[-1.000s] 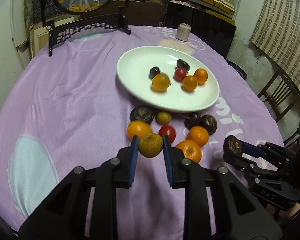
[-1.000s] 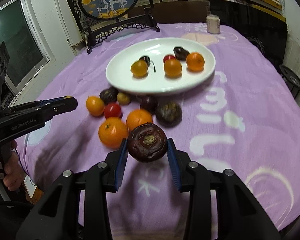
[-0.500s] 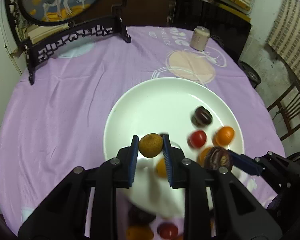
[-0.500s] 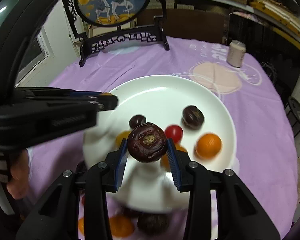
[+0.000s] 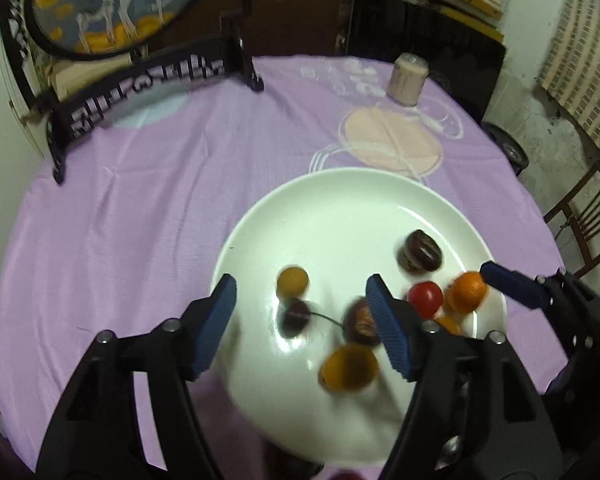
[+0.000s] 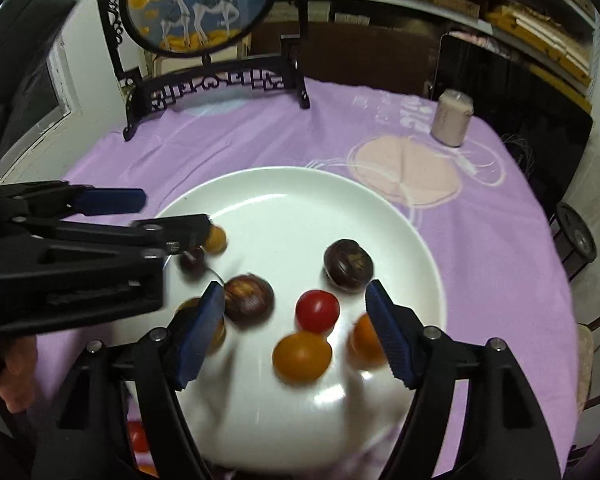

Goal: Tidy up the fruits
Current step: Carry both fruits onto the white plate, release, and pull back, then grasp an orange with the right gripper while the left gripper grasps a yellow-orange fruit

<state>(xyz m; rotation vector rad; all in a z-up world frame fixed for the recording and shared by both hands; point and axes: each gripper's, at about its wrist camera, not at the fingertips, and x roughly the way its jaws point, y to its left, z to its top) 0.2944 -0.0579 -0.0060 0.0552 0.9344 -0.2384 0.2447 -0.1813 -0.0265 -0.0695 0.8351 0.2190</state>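
Note:
A white plate (image 5: 340,192) (image 6: 284,184) on the purple tablecloth holds several fruits. My left gripper (image 5: 300,304) is open and empty over the plate's near left part. A small yellow-brown fruit (image 5: 292,280) lies free on the plate between its fingers, beside a dark cherry (image 5: 295,316). My right gripper (image 6: 294,306) is open and empty over the plate's near part. A dark brown fruit (image 6: 248,294) lies by its left finger, blurred. A red tomato (image 6: 317,310), orange fruits (image 6: 302,356) and another dark fruit (image 6: 348,266) lie on the plate.
A black carved stand with a round painted screen (image 5: 140,76) (image 6: 204,80) stands at the table's back left. A small pale can (image 5: 406,78) (image 6: 452,118) stands at the back right. A wooden chair (image 5: 588,212) is beyond the right edge. More fruits (image 6: 138,438) lie near the plate's front.
Both grippers have opened over the plate. The yellow-brown fruit has dropped from the left gripper and the dark brown fruit from the right gripper; both lie on the plate.

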